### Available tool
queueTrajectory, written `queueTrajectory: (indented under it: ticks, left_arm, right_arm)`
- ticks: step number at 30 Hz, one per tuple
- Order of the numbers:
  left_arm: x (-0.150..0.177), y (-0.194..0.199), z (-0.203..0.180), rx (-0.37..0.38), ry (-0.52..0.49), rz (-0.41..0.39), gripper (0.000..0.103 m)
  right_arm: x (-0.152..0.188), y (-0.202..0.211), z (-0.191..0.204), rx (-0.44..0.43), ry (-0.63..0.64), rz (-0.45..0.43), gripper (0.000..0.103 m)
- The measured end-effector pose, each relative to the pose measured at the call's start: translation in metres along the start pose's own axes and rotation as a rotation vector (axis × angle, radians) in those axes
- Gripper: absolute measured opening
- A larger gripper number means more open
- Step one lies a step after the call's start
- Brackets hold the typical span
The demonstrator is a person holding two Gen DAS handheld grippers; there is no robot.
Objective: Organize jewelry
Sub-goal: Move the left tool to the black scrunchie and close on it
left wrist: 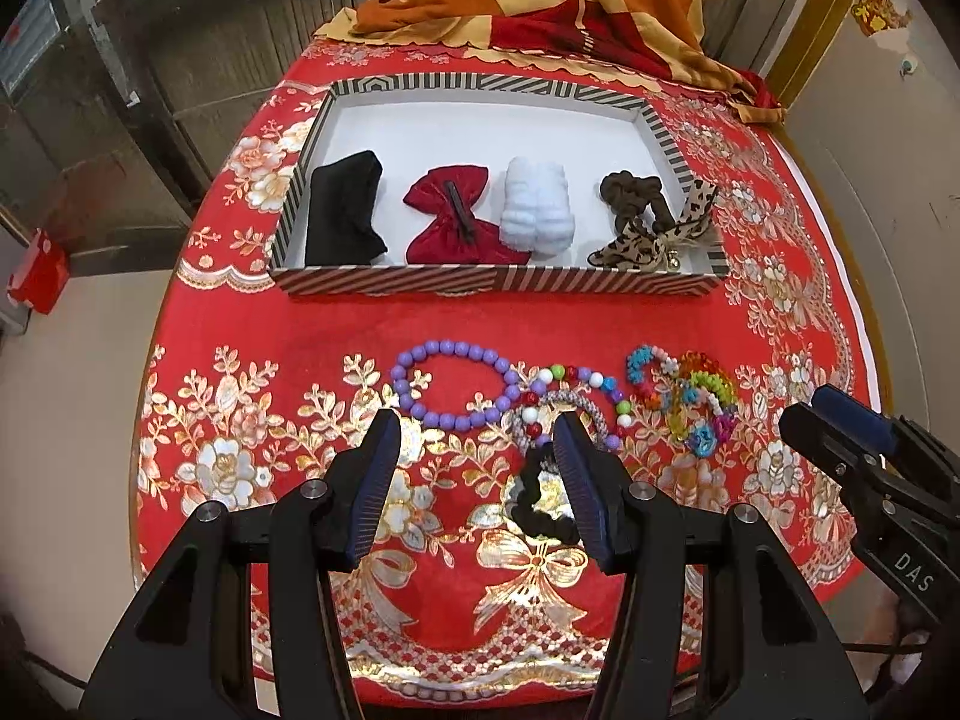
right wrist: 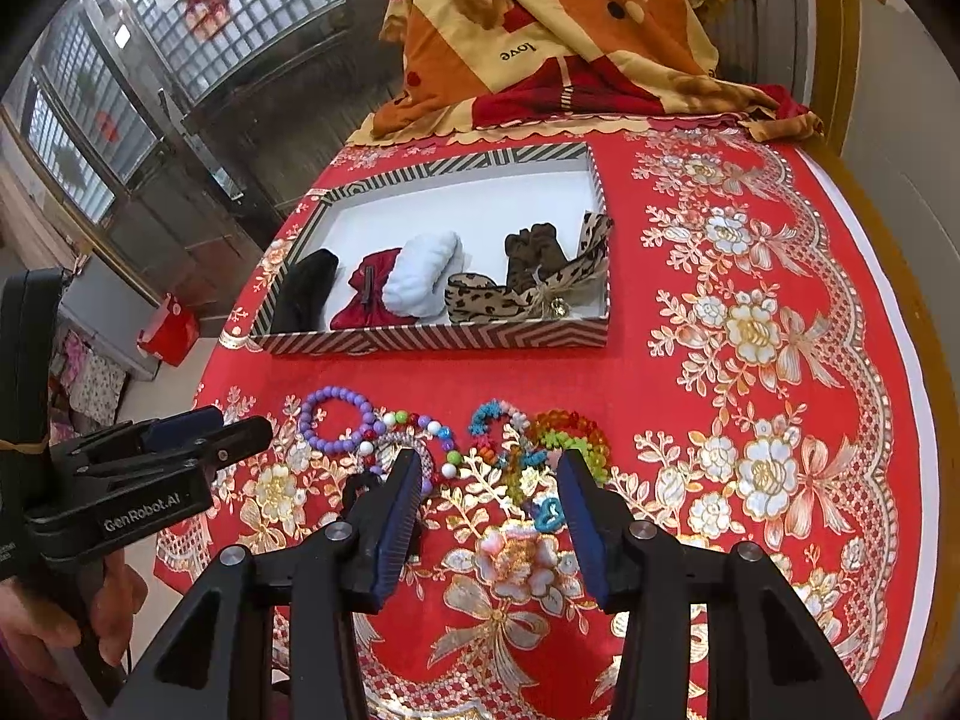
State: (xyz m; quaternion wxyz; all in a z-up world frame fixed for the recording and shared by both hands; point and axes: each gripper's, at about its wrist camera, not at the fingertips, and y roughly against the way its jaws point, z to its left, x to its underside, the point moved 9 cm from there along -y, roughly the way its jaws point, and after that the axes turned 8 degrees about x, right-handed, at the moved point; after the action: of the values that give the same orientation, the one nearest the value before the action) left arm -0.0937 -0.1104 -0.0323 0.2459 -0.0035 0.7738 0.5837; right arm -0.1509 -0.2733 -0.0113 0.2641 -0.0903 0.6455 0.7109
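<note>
Both grippers hang over the tabletop (left wrist: 252, 312) with jaws apart and nothing between them: the left gripper (left wrist: 477, 429) above a black scrunchie (left wrist: 543, 498), the right gripper (right wrist: 489, 468) above the beaded bracelets (right wrist: 510, 438). Beyond them the striped box (left wrist: 498, 282) holds a black cloth (left wrist: 345, 210), a red bow (left wrist: 462, 222), a white puff (left wrist: 537, 213), a brown scrunchie (left wrist: 630, 195) and a leopard-print bow (left wrist: 660, 240).

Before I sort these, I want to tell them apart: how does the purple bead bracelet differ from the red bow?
The purple bead bracelet lies on the red tablecloth in front of the striped box; the red bow lies inside the box. The bracelet is an open ring of round beads; the bow is soft, folded fabric with a dark clip across its middle. Both lie untouched by either gripper.
</note>
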Motion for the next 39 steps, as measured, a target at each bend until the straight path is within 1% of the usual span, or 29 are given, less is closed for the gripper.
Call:
queueTrajectory:
  ticks: [2,7,10,15,20,24,28,32,36,39]
  left_arm:
    - [0.003,0.0,0.004,0.025,0.025,0.012,0.053]
    - [0.015,-0.003,0.02,0.053,0.08,0.044,0.053]
    - [0.024,-0.006,0.032,0.048,0.105,0.061,0.053]
    - [0.041,-0.016,0.035,0.058,0.102,0.106,0.053]
    - [0.055,-0.028,0.02,0.1,0.074,0.155,0.053]
    - [0.058,-0.038,0.011,0.107,0.047,0.173,0.056]
    - [0.061,-0.049,0.006,0.122,0.048,0.194,0.056]
    - [0.06,-0.057,0.001,0.117,0.034,0.2,0.056]
    - [0.057,-0.064,-0.007,0.11,0.004,0.201,0.056]
    - [0.056,-0.068,-0.01,0.106,-0.006,0.207,0.056]
  right_arm:
    - [0.004,-0.001,-0.001,0.004,0.001,0.005,0.046]
    - [0.02,-0.008,-0.01,0.013,-0.012,0.035,0.047]
    - [0.03,-0.012,-0.015,0.02,-0.018,0.056,0.047]
    - [0.046,-0.023,-0.022,0.026,-0.025,0.09,0.047]
    - [0.052,-0.037,-0.028,0.038,-0.027,0.108,0.047]
    - [0.052,-0.045,-0.033,0.048,-0.027,0.104,0.047]
    - [0.047,-0.051,-0.043,0.05,-0.054,0.101,0.047]
    - [0.037,-0.055,-0.05,0.039,-0.076,0.09,0.046]
    - [0.026,-0.062,-0.048,0.025,-0.069,0.087,0.042]
    - [0.021,-0.073,-0.048,0.016,-0.072,0.102,0.038]
